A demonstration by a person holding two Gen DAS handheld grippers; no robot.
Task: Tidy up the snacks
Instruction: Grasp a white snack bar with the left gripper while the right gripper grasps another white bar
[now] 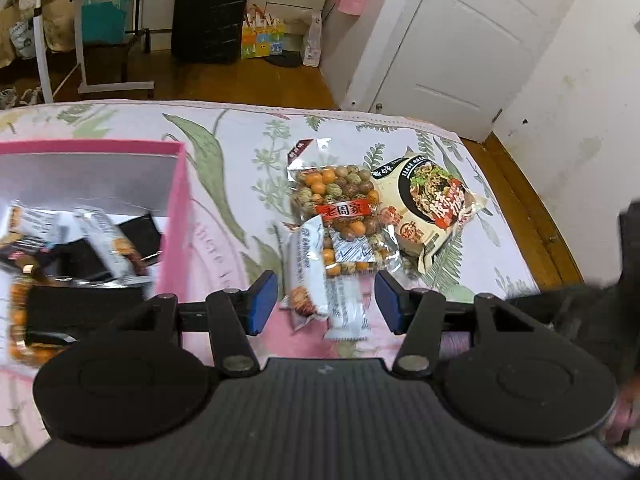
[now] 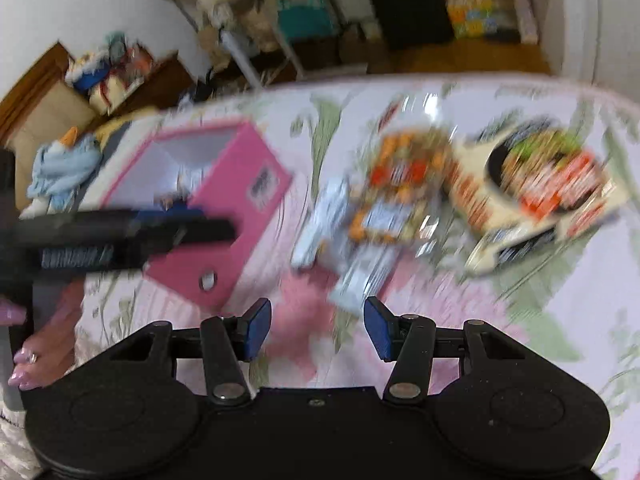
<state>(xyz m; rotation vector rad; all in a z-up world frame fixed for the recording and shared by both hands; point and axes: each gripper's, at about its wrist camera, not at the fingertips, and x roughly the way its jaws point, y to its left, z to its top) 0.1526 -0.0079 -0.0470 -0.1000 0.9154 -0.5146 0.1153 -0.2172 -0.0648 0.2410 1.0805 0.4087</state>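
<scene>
Black left gripper (image 1: 324, 300) | tilted down, spread, empty | right gripper (image 2: 316, 328) | same

My left gripper (image 1: 326, 300) hangs over the floral bedspread (image 1: 224, 184), its blue pads apart with nothing pressed between them. Just ahead lie 2 small white snack packets (image 1: 306, 280), their near ends between my fingertips. A clear bag of coated peanuts (image 1: 340, 208) overlaps them, and a noodle packet (image 1: 432, 208) touches it on the right. At left stands the pink box (image 1: 176, 216), already holding several packets. Beyond the bed stands a black suitcase (image 1: 210, 12).
</scene>
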